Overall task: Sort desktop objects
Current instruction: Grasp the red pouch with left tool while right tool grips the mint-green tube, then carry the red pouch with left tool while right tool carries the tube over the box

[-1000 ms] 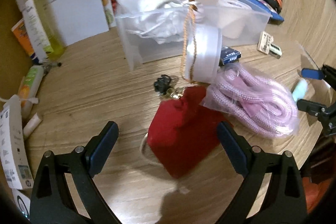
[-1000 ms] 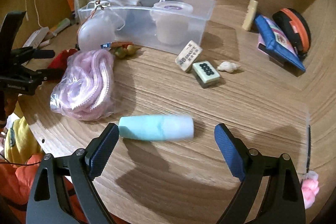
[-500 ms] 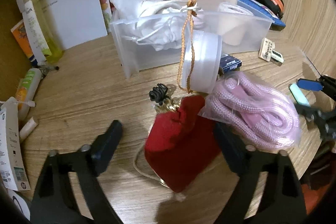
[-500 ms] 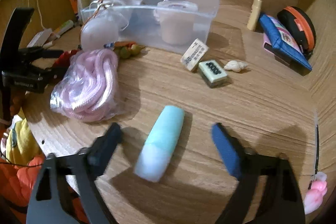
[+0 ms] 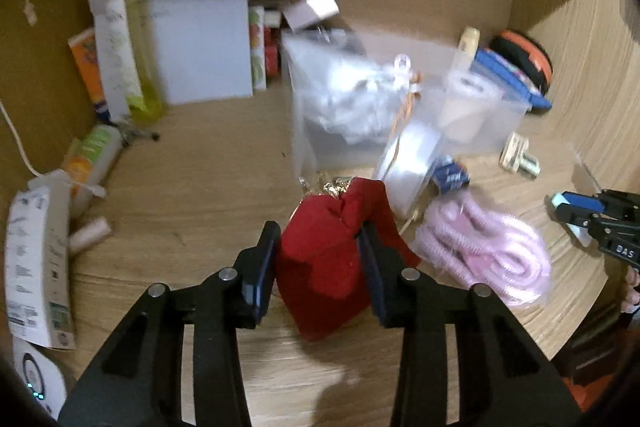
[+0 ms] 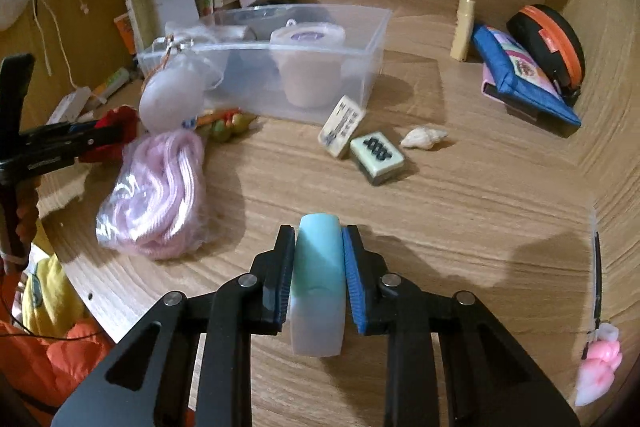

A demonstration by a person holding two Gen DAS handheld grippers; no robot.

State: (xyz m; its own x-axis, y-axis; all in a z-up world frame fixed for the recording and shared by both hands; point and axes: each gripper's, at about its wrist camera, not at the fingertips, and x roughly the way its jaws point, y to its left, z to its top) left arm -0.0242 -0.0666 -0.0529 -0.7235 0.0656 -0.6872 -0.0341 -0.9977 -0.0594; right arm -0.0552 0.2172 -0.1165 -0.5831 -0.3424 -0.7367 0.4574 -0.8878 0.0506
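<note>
Left gripper (image 5: pixel 318 259): black two-finger tool with blue pads, lower centre of the left wrist view; jaws closing, pads pressed into a red cloth pouch (image 5: pixel 328 267) gripped between them.
Red cloth pouch: soft drawstring bag with gold trim at its neck, centre of the left wrist view; its body bulges below the pads, above the wooden desktop (image 5: pixel 180 195).
Right gripper (image 6: pixel 318 255): matching black tool with blue pads, lower centre of the right wrist view; jaws closing, pads clamped on both sides of a pale turquoise and white plastic tube (image 6: pixel 318 275).
Pale turquoise and white plastic tube: lengthwise between the pads, turquoise end pointing away from the camera, white end toward it.
Pink rope coil in clear plastic bag (image 5: pixel 486 255): right of the pouch in the left wrist view, lying on the desktop; left of centre in the right wrist view.
Clear plastic storage bin (image 6: pixel 372 39): upper centre of the right wrist view; holds a lidded translucent tub (image 6: pixel 308 67) and white crumpled bags.
Round white case on orange cord (image 5: pixel 412 163): leaning at the bin's front, just above the pouch.
Mahjong tile with black dots (image 6: pixel 378 157): centre of the right wrist view, beside a white printed eraser (image 6: pixel 342 127) and a small cream seashell (image 6: pixel 424 138).
Blue zip pouch (image 6: pixel 524 75): upper right, against a black round case with orange zip (image 6: pixel 548 43).
</note>
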